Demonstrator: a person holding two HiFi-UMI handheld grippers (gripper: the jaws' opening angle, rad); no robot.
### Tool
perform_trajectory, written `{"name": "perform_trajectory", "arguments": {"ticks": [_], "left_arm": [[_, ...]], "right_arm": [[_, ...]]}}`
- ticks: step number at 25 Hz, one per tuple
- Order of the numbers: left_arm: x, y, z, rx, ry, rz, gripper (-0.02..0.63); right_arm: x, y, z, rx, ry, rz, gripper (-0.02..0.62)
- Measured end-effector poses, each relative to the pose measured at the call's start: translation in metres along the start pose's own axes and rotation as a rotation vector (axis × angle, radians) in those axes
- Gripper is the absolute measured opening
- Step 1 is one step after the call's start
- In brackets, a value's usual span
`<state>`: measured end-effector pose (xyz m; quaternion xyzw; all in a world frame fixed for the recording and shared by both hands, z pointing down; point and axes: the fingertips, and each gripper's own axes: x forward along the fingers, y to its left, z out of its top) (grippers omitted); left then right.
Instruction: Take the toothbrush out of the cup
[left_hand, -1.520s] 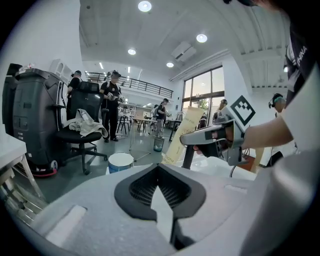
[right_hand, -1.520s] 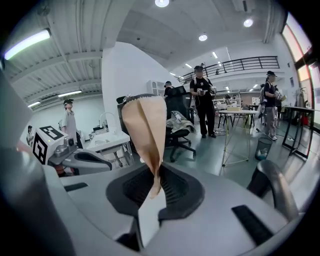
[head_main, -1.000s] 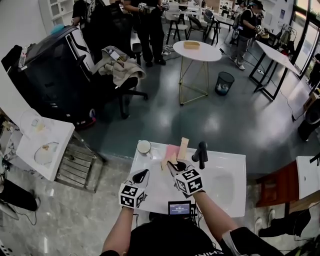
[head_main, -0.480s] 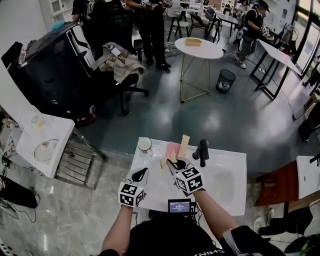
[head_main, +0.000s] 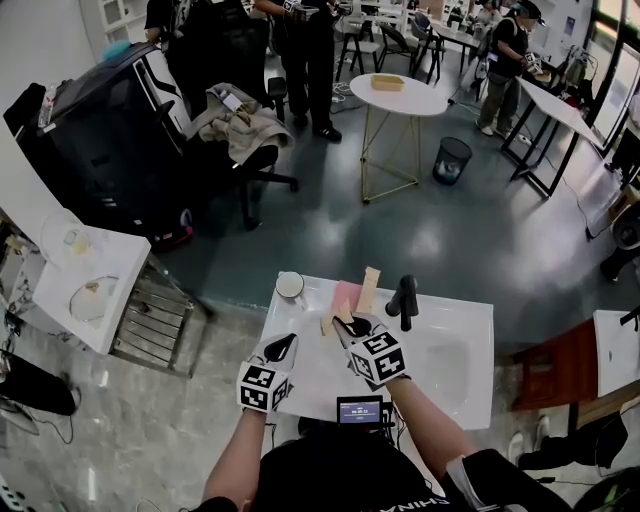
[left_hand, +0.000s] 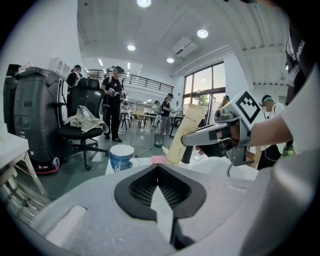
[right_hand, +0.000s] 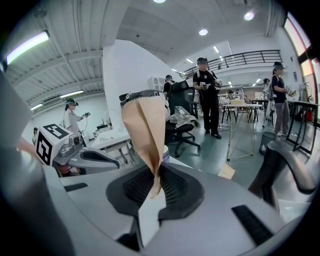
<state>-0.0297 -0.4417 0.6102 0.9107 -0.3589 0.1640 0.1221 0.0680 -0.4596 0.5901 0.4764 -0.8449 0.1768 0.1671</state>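
A tan toothbrush carton (head_main: 368, 290) stands upright above the white counter (head_main: 310, 375), and my right gripper (head_main: 347, 325) is shut on its lower end. The right gripper view shows the carton (right_hand: 146, 135) pinched between the black pads (right_hand: 172, 187); the left gripper view shows the carton's printed side (left_hand: 183, 135). The blue-and-white cup (head_main: 290, 287) sits at the counter's far left corner, apart from both grippers, and also shows as the cup (left_hand: 121, 156) ahead of my left gripper (left_hand: 159, 175). That left gripper (head_main: 283, 350) hovers near the counter's left side, shut on nothing.
A black faucet (head_main: 404, 300) rises right of the carton, beside the sink basin (head_main: 450, 365). A pink item (head_main: 343, 297) lies on the counter behind the carton. Beyond the counter are an office chair (head_main: 240, 150), a round table (head_main: 400, 100) and people standing.
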Motion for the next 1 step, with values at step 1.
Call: {"name": "perform_trajectory", "arguments": {"ticks": [1], "left_arm": [[0.0002, -0.0005, -0.0003, -0.002, 0.001, 0.0, 0.009]], "right_arm": [[-0.0002, 0.0001, -0.0001, 0.0, -0.001, 0.001, 0.046]]}}
